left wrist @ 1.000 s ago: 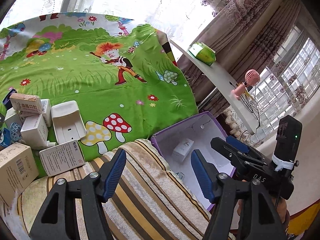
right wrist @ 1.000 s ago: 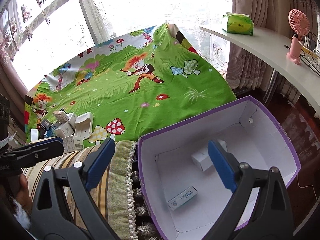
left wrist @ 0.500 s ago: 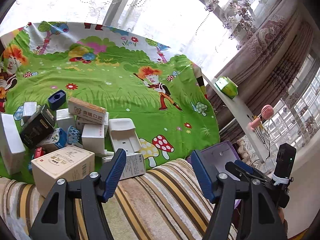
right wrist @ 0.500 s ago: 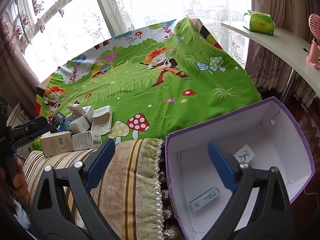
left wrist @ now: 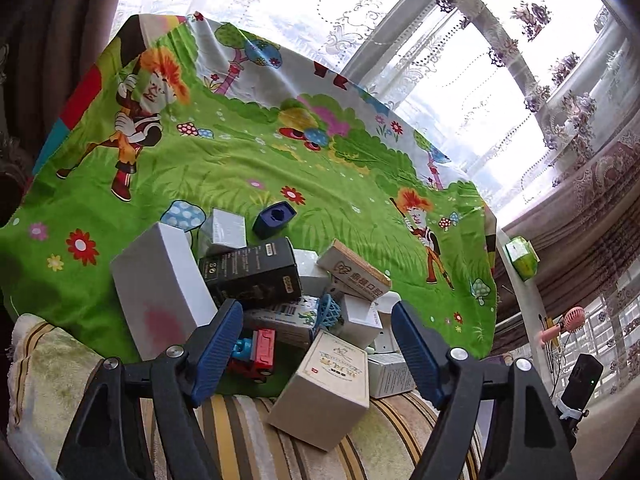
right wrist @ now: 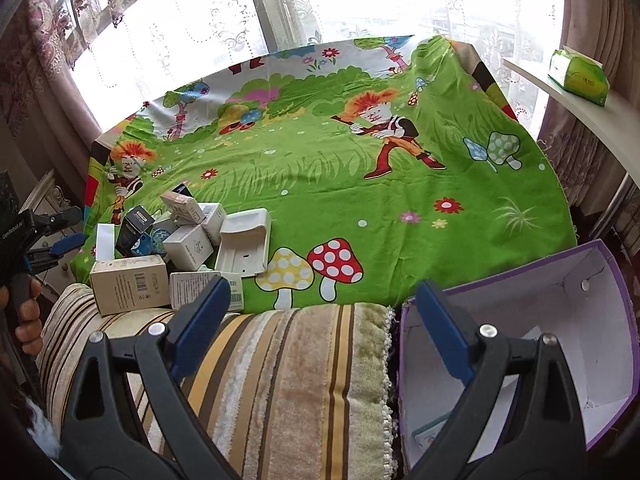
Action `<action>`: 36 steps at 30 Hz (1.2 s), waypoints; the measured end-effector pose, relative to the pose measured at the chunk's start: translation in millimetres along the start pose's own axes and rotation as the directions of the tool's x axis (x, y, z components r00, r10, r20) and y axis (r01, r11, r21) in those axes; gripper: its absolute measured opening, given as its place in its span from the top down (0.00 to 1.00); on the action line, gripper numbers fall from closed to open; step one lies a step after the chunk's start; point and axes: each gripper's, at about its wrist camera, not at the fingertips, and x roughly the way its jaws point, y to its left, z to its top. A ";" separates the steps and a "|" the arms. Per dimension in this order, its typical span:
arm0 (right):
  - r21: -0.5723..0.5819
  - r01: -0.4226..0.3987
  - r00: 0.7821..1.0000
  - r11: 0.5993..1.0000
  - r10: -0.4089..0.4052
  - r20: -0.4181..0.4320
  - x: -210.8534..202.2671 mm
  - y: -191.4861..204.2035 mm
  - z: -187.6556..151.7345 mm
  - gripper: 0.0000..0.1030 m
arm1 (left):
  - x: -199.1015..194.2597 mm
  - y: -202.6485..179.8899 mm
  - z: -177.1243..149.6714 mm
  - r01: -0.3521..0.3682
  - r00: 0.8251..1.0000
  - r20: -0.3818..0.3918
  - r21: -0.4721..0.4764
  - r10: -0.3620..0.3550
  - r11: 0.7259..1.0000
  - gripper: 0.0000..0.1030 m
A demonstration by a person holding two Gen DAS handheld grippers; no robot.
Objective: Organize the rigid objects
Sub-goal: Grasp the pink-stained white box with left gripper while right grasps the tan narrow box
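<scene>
At the lower centre of the left wrist view, the left gripper (left wrist: 316, 332) hangs over a heap of small boxes (left wrist: 280, 296) on a green cartoon cloth (left wrist: 280, 168). Its jaws have just been opening; they stand wide and hold nothing, though a red toy (left wrist: 256, 354) and a beige box (left wrist: 326, 384) show between them. In the right wrist view, the right gripper (right wrist: 320, 316) is wide open and empty above a striped cushion (right wrist: 288, 372). A purple box (right wrist: 560, 340) sits at lower right, the heap at centre left.
</scene>
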 end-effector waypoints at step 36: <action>-0.457 -0.223 0.974 0.861 0.180 -0.134 122.2 150.2 61.3 0.21 | 37.4 108.0 16.3 -0.104 0.988 -0.140 -0.286 0.066 0.953 0.02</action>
